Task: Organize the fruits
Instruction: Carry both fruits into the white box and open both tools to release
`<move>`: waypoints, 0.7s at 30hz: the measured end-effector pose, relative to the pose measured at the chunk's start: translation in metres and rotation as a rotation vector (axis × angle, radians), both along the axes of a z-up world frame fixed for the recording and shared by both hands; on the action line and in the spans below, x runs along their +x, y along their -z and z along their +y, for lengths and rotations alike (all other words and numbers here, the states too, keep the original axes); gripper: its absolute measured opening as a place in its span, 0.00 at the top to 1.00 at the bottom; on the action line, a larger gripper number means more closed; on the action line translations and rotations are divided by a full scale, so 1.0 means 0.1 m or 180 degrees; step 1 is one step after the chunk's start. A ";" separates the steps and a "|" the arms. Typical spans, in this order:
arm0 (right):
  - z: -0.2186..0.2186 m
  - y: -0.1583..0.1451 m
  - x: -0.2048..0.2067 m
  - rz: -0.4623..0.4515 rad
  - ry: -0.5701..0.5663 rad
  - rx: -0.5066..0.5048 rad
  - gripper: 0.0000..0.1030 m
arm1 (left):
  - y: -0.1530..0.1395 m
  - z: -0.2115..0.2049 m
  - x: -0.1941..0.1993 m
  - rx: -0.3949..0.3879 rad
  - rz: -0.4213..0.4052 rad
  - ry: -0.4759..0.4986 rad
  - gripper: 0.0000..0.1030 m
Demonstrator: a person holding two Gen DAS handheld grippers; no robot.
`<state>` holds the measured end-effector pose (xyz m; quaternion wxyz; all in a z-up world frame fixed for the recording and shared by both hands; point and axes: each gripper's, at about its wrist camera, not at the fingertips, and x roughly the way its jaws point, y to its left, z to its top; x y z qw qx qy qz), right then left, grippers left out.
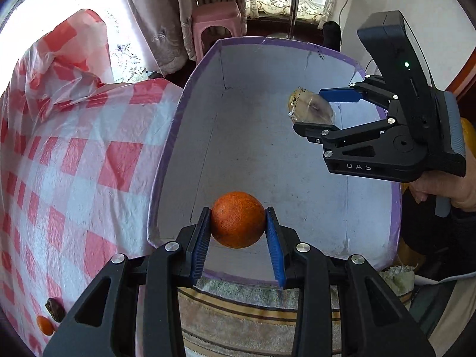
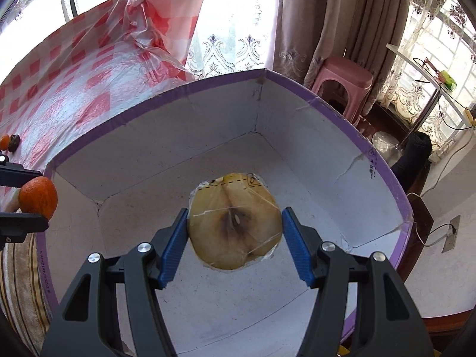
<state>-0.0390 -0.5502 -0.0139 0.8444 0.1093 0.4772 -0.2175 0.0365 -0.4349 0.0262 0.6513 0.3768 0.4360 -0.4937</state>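
Note:
In the left wrist view my left gripper (image 1: 238,212) is shut on a round orange (image 1: 238,223), held over the near end of a white cardboard box with a purple rim (image 1: 166,160). My right gripper (image 1: 309,109) hangs over the box's far right side, shut on a yellowish pear in clear wrap (image 1: 311,107). The right wrist view shows that gripper (image 2: 235,212) with both blue pads against the wrapped pear (image 2: 235,226), above the bare floor of the box (image 2: 297,86). At its left edge the left gripper (image 2: 32,197) holds the orange (image 2: 38,197).
A red-and-white checked cloth (image 1: 74,163) covers the table left of the box, with a small orange (image 1: 44,325) and a dark lump (image 1: 55,309) on it. A striped towel (image 1: 238,312) lies under the box. A pink stool (image 1: 215,20) stands beyond. A hand (image 1: 446,187) grips the right handle.

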 end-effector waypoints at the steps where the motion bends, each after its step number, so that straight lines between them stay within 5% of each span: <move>1: 0.00 0.03 -0.01 0.0020 0.0002 -0.0002 0.39 | 0.03 -0.04 -0.02 0.0031 -0.0017 0.0049 0.66; 11: 0.00 0.12 0.02 0.0049 -0.0077 0.0117 0.35 | 0.26 -0.09 -0.06 0.0318 -0.0163 0.0274 0.63; 13: 0.02 0.09 0.02 0.0015 -0.0091 0.0098 0.25 | 0.26 -0.07 -0.04 0.0315 -0.0135 0.0268 0.51; 15: 0.03 0.07 0.02 0.0002 -0.0110 0.0080 0.20 | 0.22 -0.04 -0.04 0.0246 -0.0192 0.0262 0.29; 21: 0.02 0.05 0.03 0.0011 -0.0082 0.0078 0.15 | 0.07 0.09 -0.02 0.0006 -0.0216 0.0210 0.28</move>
